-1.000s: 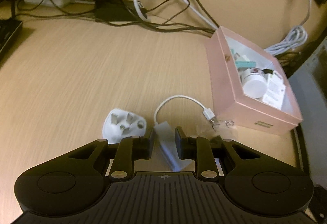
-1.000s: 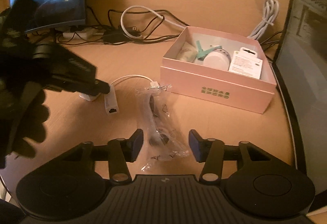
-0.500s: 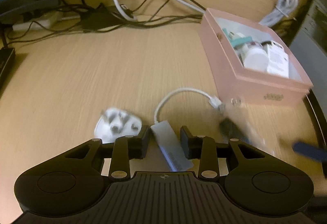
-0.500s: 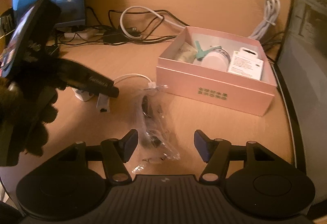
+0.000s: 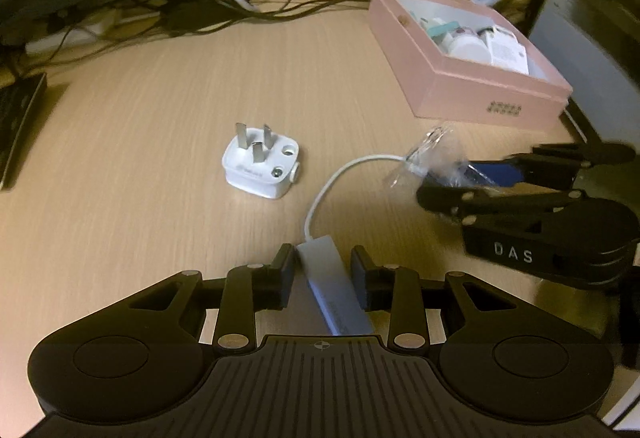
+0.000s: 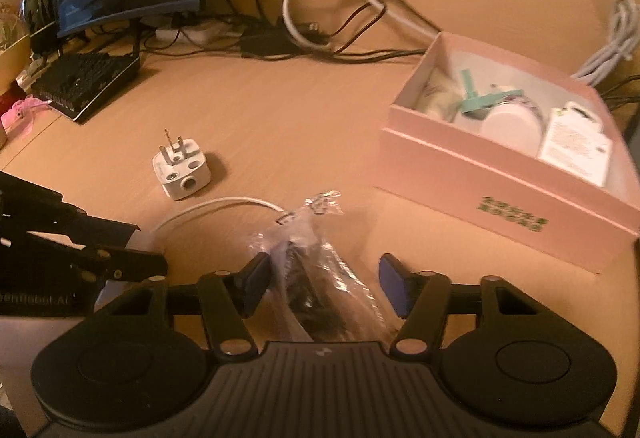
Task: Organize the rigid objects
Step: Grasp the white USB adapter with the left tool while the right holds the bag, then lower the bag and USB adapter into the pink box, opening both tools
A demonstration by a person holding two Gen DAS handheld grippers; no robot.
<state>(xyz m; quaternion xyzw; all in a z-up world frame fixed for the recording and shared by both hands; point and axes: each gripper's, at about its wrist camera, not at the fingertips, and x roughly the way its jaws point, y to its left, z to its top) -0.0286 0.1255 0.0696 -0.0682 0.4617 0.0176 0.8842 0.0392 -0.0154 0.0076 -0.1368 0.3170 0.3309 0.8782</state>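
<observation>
Claws bracket two items on the pale wood-grain surface (image 5: 168,110) beside the open pink cardboard box (image 6: 508,198). Left claw (image 5: 323,270) stands parted around a grey slab-shaped adapter (image 5: 336,290) on its short white cable, pads not pressing. Right claw (image 6: 326,284) is closing on a crinkly clear plastic bag of dark parts (image 6: 320,278), one pad touching. Stiff and light, the adapter suits a mid-body grip; the bag looks slippery.
</observation>
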